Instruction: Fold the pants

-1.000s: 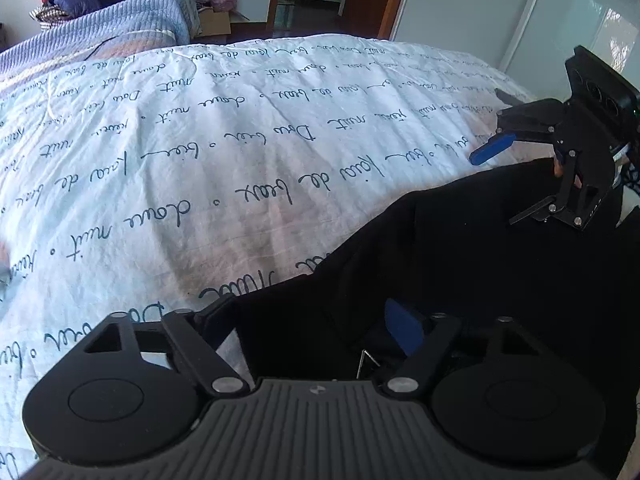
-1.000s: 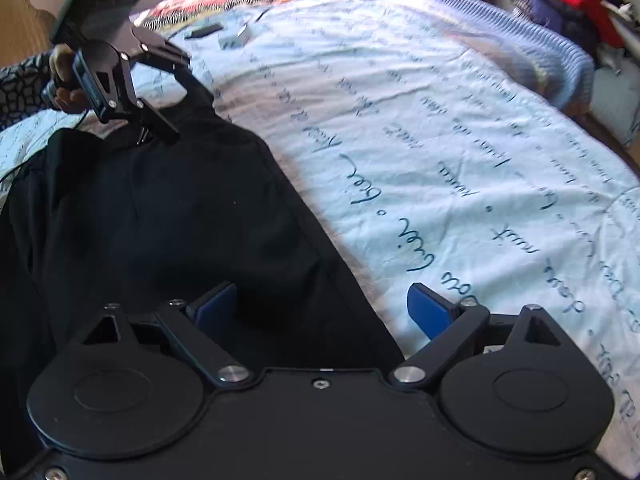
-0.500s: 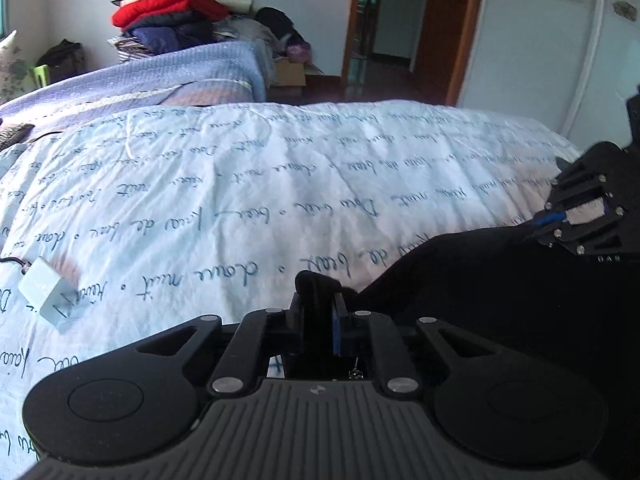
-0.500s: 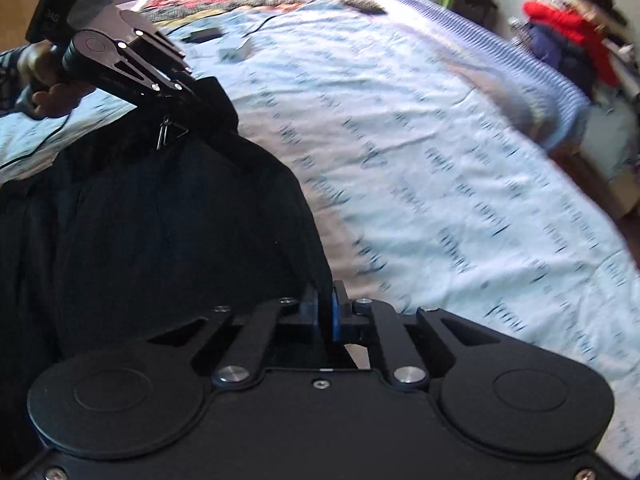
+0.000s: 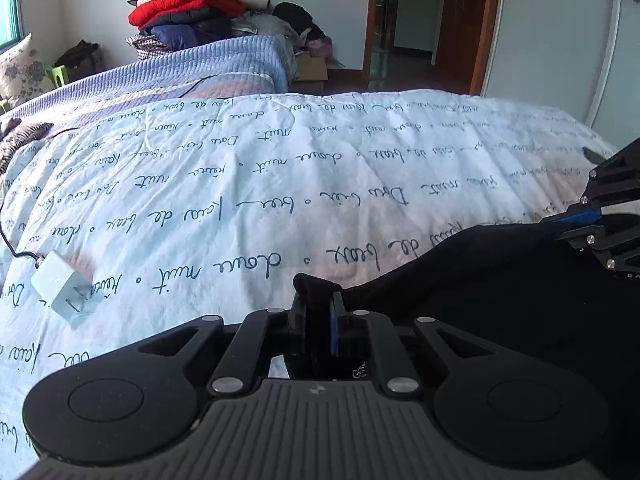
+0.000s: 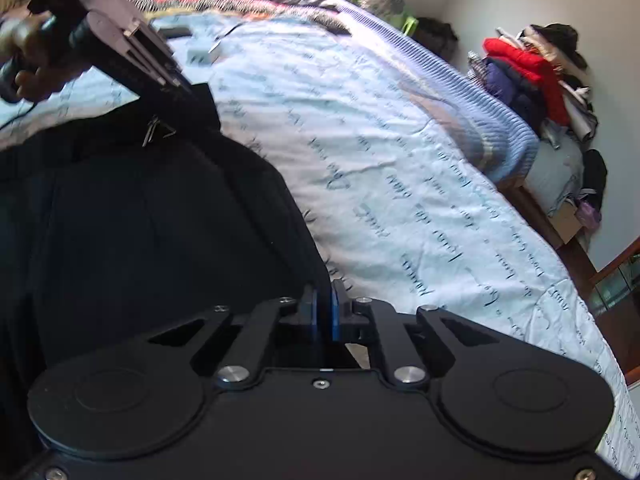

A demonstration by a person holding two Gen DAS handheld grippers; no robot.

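Note:
Black pants [image 5: 480, 280] lie on a bed with a white cover with blue script [image 5: 280, 180]. My left gripper [image 5: 319, 312] is shut on the pants' edge, black cloth pinched between its pads. My right gripper [image 6: 322, 312] is shut on another part of the same edge, with the pants [image 6: 140, 220] spreading to its left. In the left wrist view the right gripper [image 5: 576, 222] shows at the right edge, clamped on the cloth. In the right wrist view the left gripper [image 6: 188, 92] shows at upper left, holding the cloth up.
A white charger block [image 5: 60, 284] with a cable lies on the cover at left. A blue ribbed blanket [image 5: 180, 68] lies beyond, with a pile of red and dark clothes [image 5: 188, 12]. A door and wardrobe stand at the far right.
Both grippers went from open to shut on the pants' edge. Both have since lifted and tilted up, raising the edge off the bed.

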